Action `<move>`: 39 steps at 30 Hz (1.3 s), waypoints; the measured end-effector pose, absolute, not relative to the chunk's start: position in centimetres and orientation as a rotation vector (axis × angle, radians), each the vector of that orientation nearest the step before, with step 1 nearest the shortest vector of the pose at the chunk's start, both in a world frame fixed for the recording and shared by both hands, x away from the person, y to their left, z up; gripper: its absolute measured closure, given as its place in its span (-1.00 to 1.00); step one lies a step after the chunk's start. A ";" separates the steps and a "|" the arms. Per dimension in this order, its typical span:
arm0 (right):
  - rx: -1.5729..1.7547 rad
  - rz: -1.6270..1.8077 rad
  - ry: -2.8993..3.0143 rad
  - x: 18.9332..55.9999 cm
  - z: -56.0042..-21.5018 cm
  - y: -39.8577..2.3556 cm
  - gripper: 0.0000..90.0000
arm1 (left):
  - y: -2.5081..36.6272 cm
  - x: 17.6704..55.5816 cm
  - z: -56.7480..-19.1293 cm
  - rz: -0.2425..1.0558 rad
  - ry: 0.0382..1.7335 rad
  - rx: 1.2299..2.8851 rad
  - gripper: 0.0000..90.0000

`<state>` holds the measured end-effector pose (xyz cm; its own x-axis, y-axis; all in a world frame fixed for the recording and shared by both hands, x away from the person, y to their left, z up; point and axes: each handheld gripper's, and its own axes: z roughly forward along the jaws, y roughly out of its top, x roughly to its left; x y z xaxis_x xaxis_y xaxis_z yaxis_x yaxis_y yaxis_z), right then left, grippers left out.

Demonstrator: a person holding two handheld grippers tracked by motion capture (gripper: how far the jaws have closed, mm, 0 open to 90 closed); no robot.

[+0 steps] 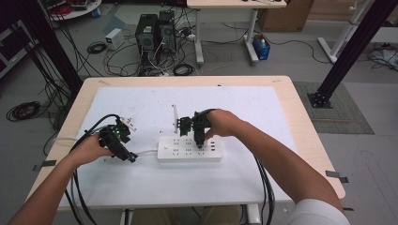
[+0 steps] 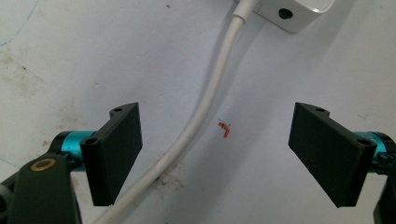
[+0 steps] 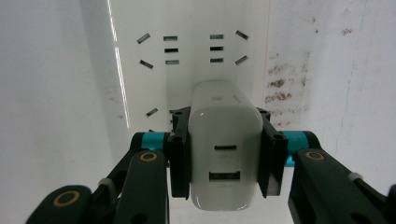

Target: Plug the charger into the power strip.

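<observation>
A white power strip (image 1: 189,149) lies on the white mat near the table's middle. My right gripper (image 1: 199,138) points down over it and is shut on a white USB charger (image 3: 225,158), with its jaws pressing on both sides. The strip's socket slots (image 3: 191,46) show just beyond the charger. Whether its prongs are in a socket is hidden. My left gripper (image 1: 130,156) rests low at the strip's left end. It stands open (image 2: 218,140), and the strip's white cable (image 2: 205,107) runs untouched between the jaws. The strip's corner (image 2: 289,11) lies just ahead.
The white mat (image 1: 141,103) covers most of the wooden table (image 1: 300,122). A thin white upright piece (image 1: 175,119) stands just behind the strip. A small red mark (image 2: 225,129) is on the mat by the cable. Computer towers (image 1: 155,33) and cables sit on the floor beyond.
</observation>
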<state>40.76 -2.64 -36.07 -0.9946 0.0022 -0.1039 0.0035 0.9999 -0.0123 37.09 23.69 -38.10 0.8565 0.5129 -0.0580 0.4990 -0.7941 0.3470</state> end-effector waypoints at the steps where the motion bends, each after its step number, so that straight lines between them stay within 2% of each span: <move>1: -0.003 -0.023 3.038 40.8 -36.1 -2.6 0.40 | 23.7 37.1 -38.1 0.055 0.765 2.677 -0.61; 12: 0.093 0.078 3.133 42.4 -36.0 -3.7 0.39 | 23.8 37.2 -38.1 0.055 0.764 2.676 -0.61; 23: -0.028 0.042 2.989 40.1 -36.5 -3.3 0.40 | 23.6 37.2 -38.4 0.051 0.759 2.673 -0.61; 30: 0.073 0.129 3.130 42.4 -36.4 -4.0 0.39 | 23.3 37.2 -38.5 0.045 0.760 2.666 -0.61; 35: -0.004 0.094 3.016 40.5 -36.7 -3.5 0.39 | 23.5 37.3 -38.5 0.054 0.772 2.653 -0.61; 39: 0.056 0.179 3.058 41.2 -36.7 -4.3 0.39 | 23.6 37.2 -38.4 0.059 0.785 2.642 -0.61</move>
<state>41.24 -4.28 -36.69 -0.9963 0.0407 -0.0754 0.0316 0.9925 0.1178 37.21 23.63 -38.37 0.8428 0.5340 -0.0673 0.5178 -0.7705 0.3718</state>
